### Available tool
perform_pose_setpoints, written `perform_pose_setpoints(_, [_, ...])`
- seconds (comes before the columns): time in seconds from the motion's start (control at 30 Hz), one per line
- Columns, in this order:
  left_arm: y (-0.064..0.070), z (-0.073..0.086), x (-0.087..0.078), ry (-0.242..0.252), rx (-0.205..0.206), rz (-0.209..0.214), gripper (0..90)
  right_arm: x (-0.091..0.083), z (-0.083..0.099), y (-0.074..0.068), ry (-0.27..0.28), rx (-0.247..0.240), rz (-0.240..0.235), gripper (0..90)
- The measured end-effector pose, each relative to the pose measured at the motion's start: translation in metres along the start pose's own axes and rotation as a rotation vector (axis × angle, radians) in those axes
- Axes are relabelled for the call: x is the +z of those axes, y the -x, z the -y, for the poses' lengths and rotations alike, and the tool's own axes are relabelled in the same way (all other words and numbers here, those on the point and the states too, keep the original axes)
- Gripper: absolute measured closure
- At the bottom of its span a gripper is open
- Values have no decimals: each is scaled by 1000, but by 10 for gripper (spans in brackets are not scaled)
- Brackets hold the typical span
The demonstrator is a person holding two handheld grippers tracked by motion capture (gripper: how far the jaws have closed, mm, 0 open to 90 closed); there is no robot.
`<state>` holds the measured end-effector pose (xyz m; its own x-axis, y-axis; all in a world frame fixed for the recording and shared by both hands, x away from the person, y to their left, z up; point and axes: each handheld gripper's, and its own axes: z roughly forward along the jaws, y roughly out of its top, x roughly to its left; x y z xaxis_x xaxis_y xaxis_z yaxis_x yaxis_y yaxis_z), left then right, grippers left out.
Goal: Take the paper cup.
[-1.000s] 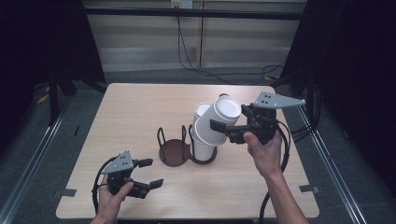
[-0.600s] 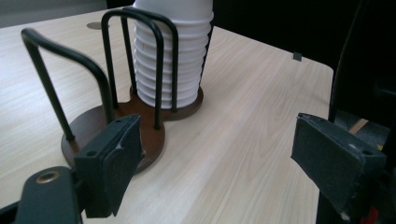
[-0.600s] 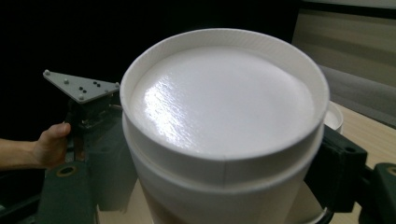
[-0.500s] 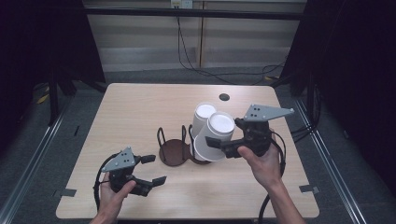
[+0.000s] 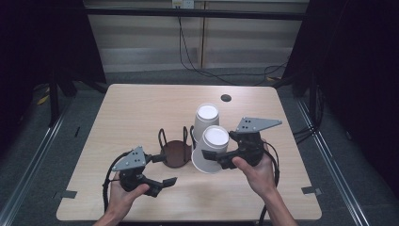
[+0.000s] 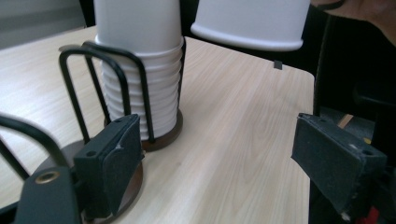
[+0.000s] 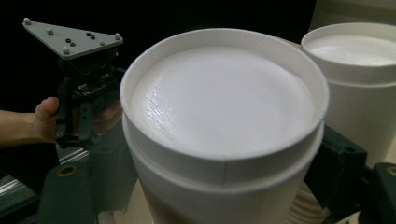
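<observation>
Right gripper (image 5: 212, 157): fingers (image 7: 338, 175) pinch a white paper cup (image 5: 211, 150) from both sides, approx. mid-wall; one finger at each flank of the cup in the right gripper view. Cup is upside down, closed base up, slightly tilted, rim clear of the surface (image 5: 141, 108). Cup sits fully between the fingers, base projecting beyond their tips toward the camera in the right gripper view.

Cup position: above the surface's centre, a little toward the near edge, just beside the cup stack (image 5: 206, 123) and in front of it. Cannot tell from the high view whether cup and stack touch; the left gripper view shows a gap between them.

Stack: inverted white cups, upright, seated in one ring of a dark wire holder (image 5: 176, 150). Holder's other ring has a bare brown base.

Left gripper (image 5: 162, 170): fingers (image 6: 112, 163) spread wide, nothing between them but bare surface. Low, near the near-left corner, just beside the holder's bare ring; left finger close to the holder base, contact not confirmable.
</observation>
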<state>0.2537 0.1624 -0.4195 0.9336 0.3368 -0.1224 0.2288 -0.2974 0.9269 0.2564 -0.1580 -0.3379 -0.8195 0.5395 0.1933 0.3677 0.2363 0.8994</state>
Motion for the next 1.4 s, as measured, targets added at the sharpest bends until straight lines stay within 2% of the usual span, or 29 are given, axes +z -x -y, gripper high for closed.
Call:
perform_pose_setpoints(0.2, [2, -9, 8, 18, 20, 30, 158, 10, 4, -2, -33, -4, -25, 222])
perform_pose_setpoints(0.43, [4, -5, 13, 14, 26, 50, 157, 21, 14, -1, -51, 6, -53, 223])
perform_pose_setpoints(0.57, [7, -4, 15, 10, 57, 61, 156, 27, 16, -2, -61, 11, -52, 222])
perform_pose_setpoints(0.77, [8, -1, 17, 9, 56, 51, 156, 37, 20, -6, -80, 14, -75, 223])
perform_pose_setpoints(0.87, [8, 1, 19, 21, 44, 77, 156, 44, 23, -9, -85, 22, -102, 222])
perform_pose_setpoints(1.03, [8, 2, 20, 24, 43, 73, 156, 47, 24, -13, -85, 21, -114, 222])
perform_pose_setpoints(1.07, [8, 2, 20, 29, 35, 89, 156, 48, 24, -13, -83, 21, -116, 222])
perform_pose_setpoints(1.13, [8, 4, 22, 30, 29, 93, 156, 48, 24, -14, -80, 23, -127, 222])
perform_pose_setpoints(1.3, [9, 6, 27, 10, 29, 90, 155, 52, 26, -16, -82, 21, -145, 223])
perform_pose_setpoints(1.4, [8, 8, 29, -3, 34, 111, 152, 57, 27, -19, -95, 16, -146, 223])
